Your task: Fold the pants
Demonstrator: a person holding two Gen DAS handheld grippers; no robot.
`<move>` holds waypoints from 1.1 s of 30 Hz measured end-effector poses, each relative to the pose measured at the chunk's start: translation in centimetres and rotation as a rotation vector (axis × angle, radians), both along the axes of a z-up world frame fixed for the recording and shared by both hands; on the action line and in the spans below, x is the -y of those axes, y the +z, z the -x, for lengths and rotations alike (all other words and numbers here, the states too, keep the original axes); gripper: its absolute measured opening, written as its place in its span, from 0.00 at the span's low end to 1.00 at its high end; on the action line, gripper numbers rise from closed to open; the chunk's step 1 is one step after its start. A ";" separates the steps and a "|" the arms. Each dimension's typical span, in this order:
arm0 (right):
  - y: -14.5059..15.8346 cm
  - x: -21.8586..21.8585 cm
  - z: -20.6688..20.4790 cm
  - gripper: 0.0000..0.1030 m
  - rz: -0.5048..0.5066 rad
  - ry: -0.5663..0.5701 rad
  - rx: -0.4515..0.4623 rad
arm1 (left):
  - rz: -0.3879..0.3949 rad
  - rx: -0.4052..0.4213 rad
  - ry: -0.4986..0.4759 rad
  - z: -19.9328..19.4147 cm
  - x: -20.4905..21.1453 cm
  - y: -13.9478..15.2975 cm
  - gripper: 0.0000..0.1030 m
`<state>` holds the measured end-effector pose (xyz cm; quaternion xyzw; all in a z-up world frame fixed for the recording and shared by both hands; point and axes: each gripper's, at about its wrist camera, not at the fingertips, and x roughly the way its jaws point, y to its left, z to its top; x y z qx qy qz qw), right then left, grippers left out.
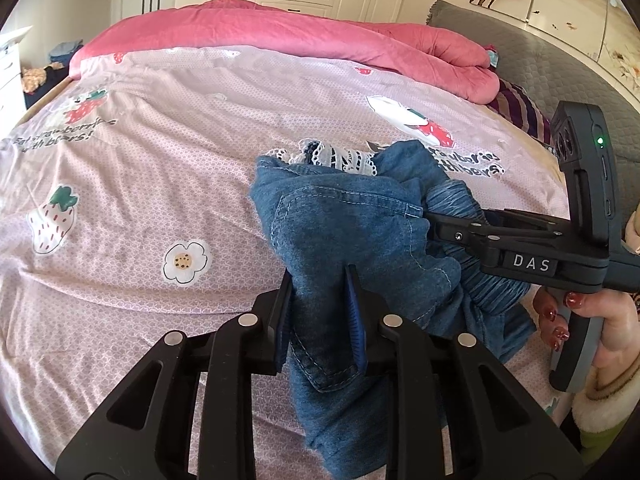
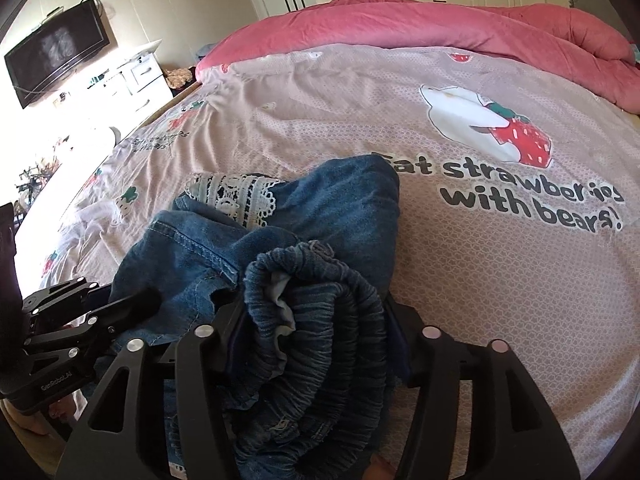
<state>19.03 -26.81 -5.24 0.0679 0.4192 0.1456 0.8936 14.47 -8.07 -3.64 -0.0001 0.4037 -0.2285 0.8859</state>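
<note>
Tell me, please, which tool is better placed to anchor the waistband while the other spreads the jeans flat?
Probably the right tool: it is clamped on the elastic waistband. The left tool pinches a seamed denim fold of the jeans.

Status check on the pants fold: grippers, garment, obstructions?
Left gripper shut on denim pants. Right gripper shut on their elastic waistband. Pants bunched, unfolded, over the bedsheet. No obstruction seen.
</note>
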 end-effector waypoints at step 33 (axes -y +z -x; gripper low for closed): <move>2.7 0.3 3.6 0.87 0.010 -0.043 0.088 | 0.011 0.066 0.062 2.8 -1.9 2.8 0.60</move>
